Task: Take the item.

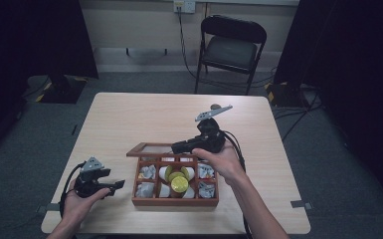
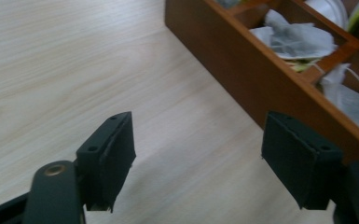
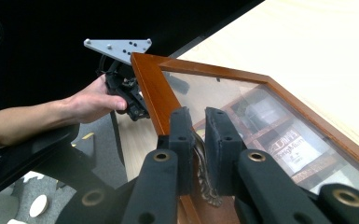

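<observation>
Tabletop wooden box, glass lid raised

High view overhead, facing forward; tongs views close (sharing box).

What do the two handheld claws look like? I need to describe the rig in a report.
Both the left claw and the right claw are black, each topped by a grey three-cornered plate with small holes and trailing a black cable. The jaws are flat black rectangular pads on arms with brass-coloured rivets. The forearms are bare.

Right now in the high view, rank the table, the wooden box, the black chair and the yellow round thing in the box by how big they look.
1. table
2. black chair, farther off, so unsure
3. wooden box
4. yellow round thing
</observation>
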{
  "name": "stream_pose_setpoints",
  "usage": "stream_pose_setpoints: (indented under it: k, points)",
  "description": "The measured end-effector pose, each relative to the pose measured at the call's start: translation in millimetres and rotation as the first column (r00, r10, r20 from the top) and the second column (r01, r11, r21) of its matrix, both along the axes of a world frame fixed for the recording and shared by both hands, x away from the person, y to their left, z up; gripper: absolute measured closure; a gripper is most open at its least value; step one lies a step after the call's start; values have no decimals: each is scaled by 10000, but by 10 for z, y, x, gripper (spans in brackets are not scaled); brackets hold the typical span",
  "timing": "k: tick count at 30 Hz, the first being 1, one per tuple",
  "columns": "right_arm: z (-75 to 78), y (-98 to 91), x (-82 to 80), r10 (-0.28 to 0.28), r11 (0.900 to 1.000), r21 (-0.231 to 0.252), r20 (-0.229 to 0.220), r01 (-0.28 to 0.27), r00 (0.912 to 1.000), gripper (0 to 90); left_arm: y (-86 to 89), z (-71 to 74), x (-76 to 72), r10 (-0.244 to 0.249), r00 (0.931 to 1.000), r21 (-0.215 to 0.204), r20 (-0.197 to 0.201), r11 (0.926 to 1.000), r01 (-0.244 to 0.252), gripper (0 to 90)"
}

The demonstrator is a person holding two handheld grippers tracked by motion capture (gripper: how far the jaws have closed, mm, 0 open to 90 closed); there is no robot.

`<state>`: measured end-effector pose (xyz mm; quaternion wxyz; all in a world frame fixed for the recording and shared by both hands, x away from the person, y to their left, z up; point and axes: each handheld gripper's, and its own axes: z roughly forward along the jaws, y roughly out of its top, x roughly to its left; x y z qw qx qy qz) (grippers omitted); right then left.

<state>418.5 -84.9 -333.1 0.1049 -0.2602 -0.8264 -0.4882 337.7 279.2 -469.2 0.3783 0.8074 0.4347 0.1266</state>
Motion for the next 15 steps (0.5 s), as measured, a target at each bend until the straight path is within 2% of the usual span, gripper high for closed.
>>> stream_pose_setpoints:
  k: [2,4,7,10,15]
  points:
    - [2,0,3,1,10000,-5,2,-1,10000,816,-44,18,-18,-197,9998,12,-2,9998,197,267]
    - [4,0,4,-7,10000,5,-17,7,10000,816,-88,40,-40,-313,9993,-18,189,9995,314,269]
    - [7,1,8,-14,10000,4,-9,14,10000,816,-149,78,-68,-673,9973,-220,296,9974,679,288]
    - [10,1,11,-11,10000,5,-6,11,10000,816,-222,125,-102,-925,9938,-225,610,9953,940,294]
    - [11,1,12,-11,10000,3,-6,11,10000,816,-301,204,-138,-1291,9894,-585,668,9894,1331,316]
